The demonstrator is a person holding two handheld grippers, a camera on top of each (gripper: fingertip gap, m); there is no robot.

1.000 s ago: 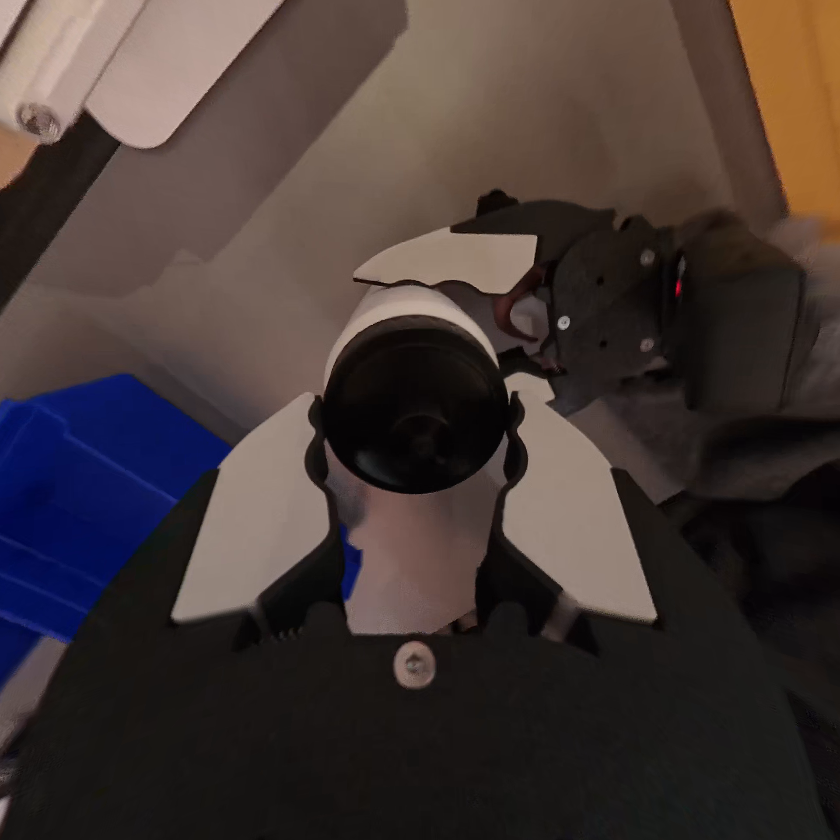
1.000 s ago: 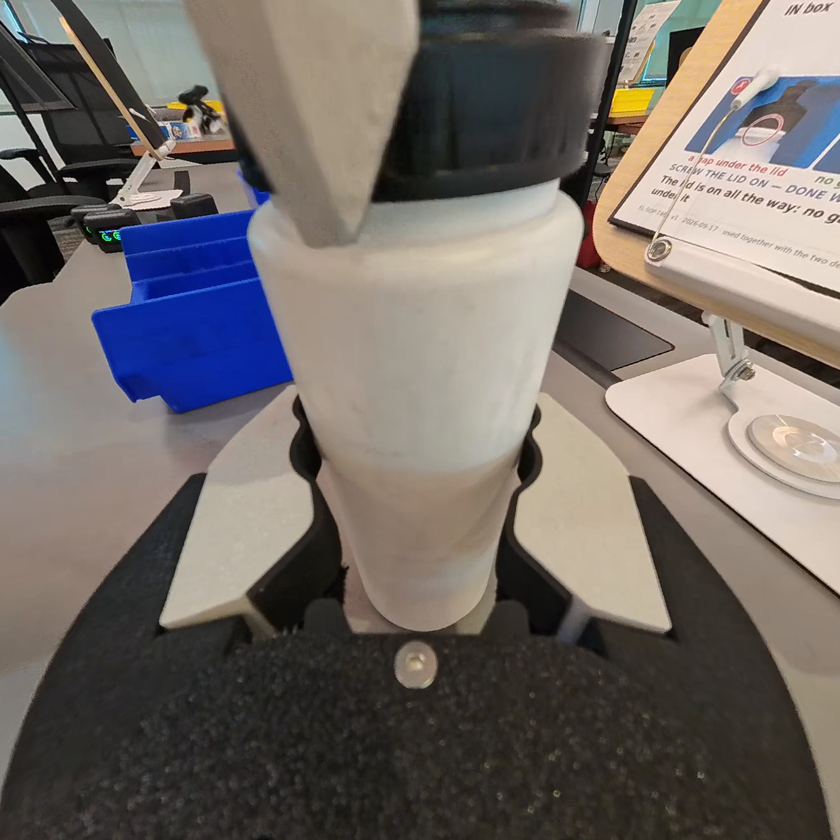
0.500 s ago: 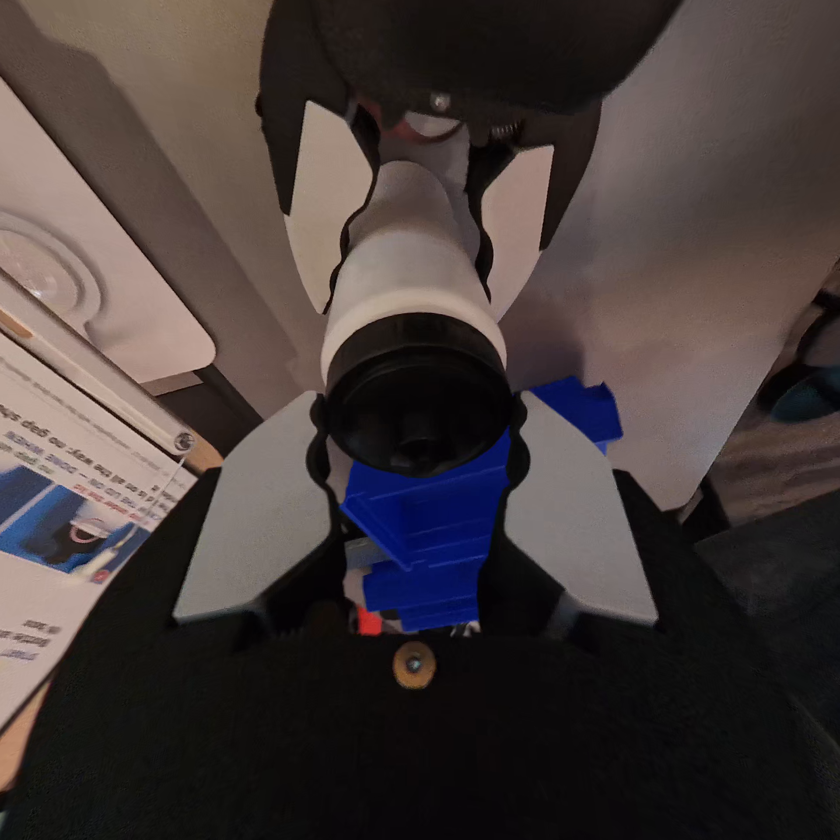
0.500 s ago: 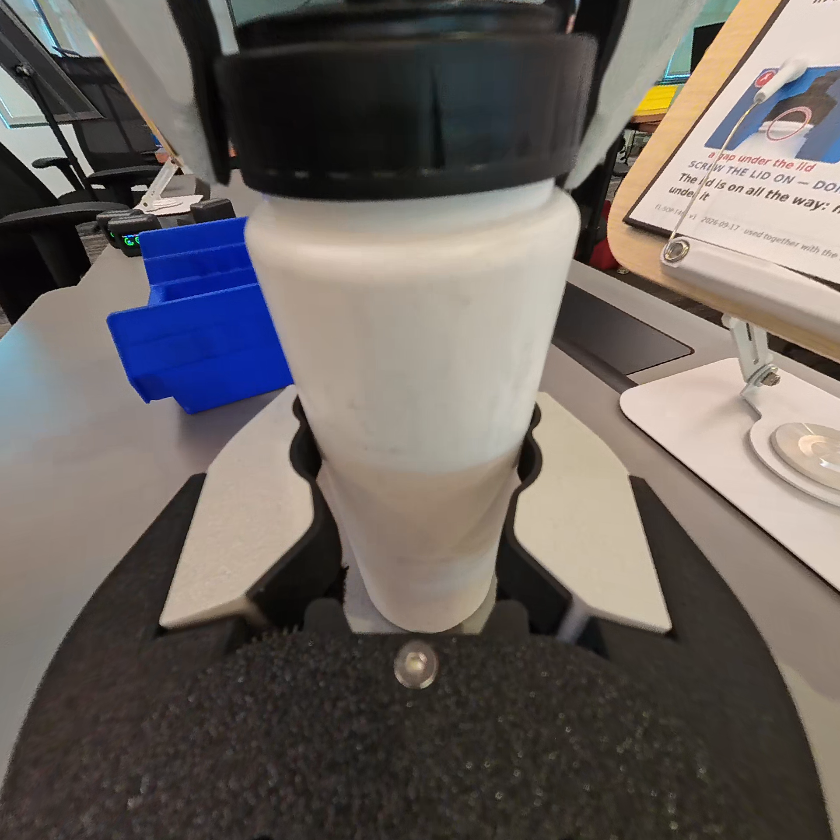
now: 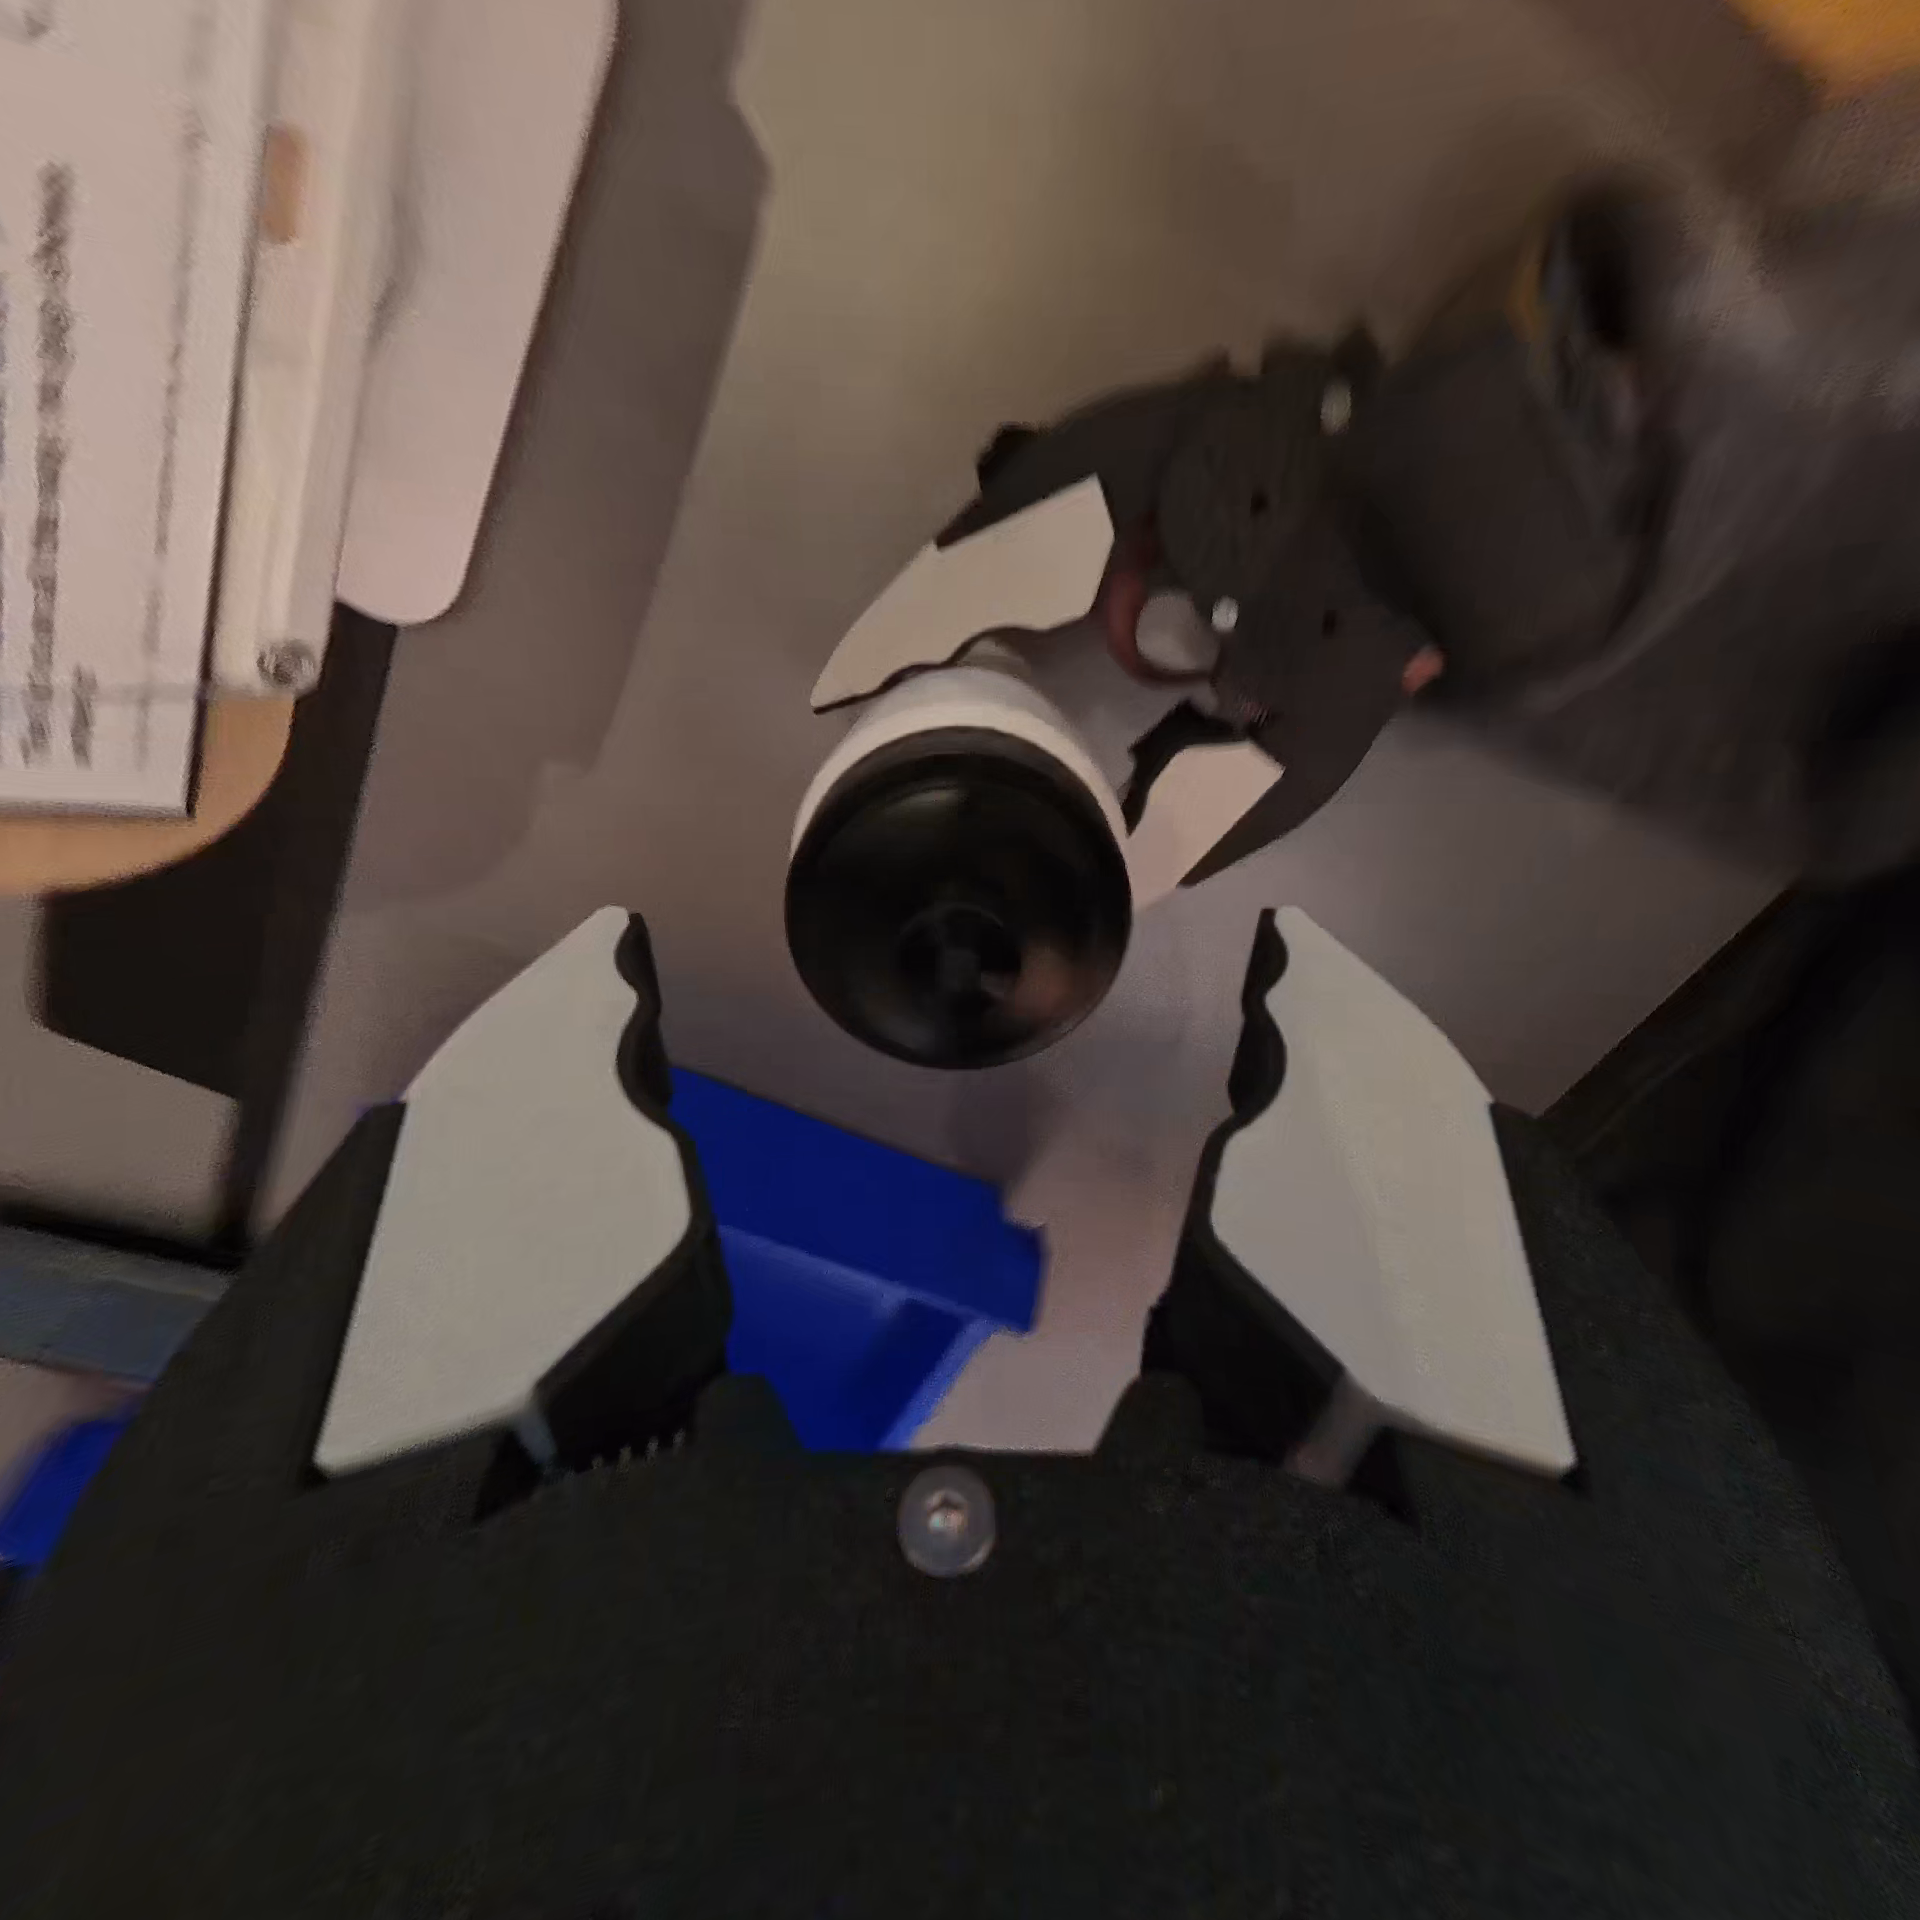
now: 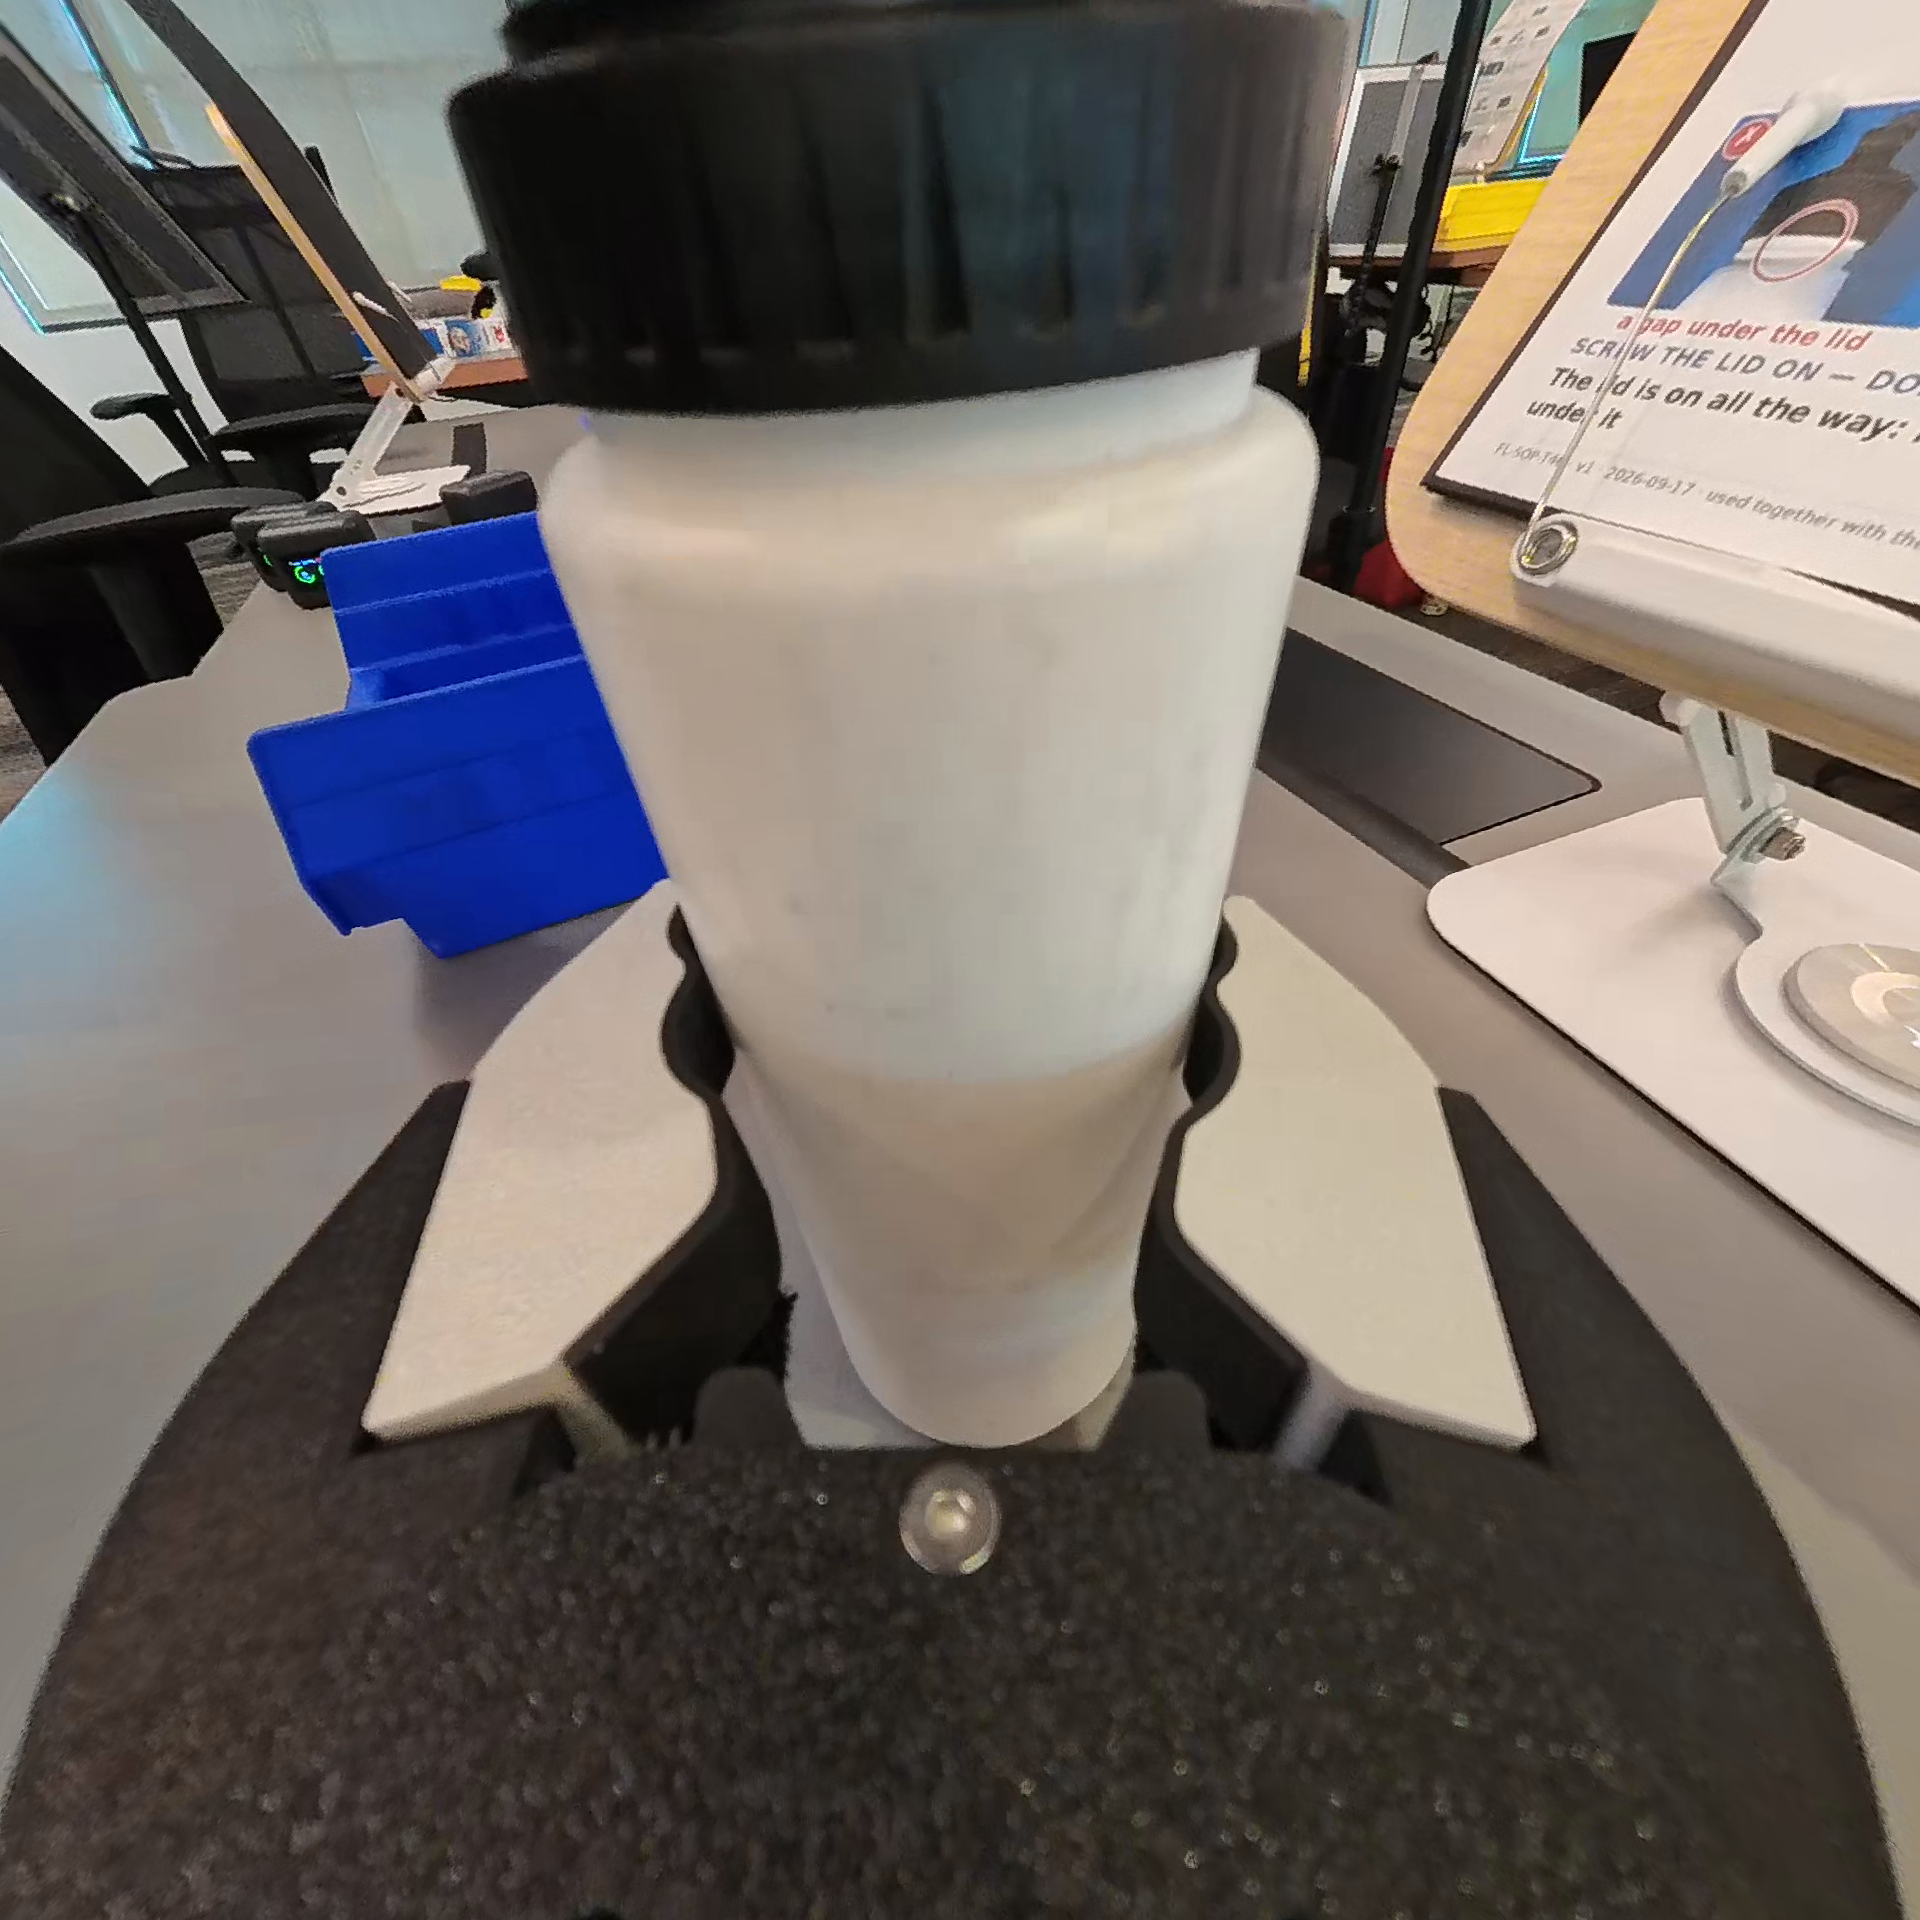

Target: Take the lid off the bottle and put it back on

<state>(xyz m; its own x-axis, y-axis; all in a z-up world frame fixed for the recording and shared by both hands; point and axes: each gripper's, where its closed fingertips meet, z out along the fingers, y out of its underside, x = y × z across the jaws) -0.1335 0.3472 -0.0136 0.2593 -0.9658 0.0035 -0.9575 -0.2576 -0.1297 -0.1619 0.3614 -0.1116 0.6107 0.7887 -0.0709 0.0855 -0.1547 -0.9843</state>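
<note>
Landmark: I place everything against the white bottle [image 6: 935, 748].
Bottle: it stands upright above the grey worktop [image 6: 208, 935], its lower body in my right hand-held gripper [image 6: 951, 1039].
Right hand-held gripper: its jaws pinch the bottle from both sides, near the base.
Lid: the black lid [image 6: 894, 208] sits on the bottle's neck; a thin band of white neck shows under its rim on the right, so I judge it not fully seated, though blur makes that unsure.
Left hand-held gripper: my left hand-held gripper [image 5: 945, 997] is spread wide, jaws clear of the lid and touching nothing.
Key relation: in the left wrist view I look straight down the bottle's long axis onto the lid [image 5: 956, 899], which lies just ahead of the fingertips and centred between them. The left one is the free one.
Next move, as I judge it: advance along that axis, close on the ribbed rim, twist.
Around: a blue bin [image 6: 457, 727] beyond the bottle to its left; a white stand base [image 6: 1683, 987] to its right, carrying a tilted instruction sheet [image 6: 1714, 312].
Obstruction: none between jaws and lid.
</note>
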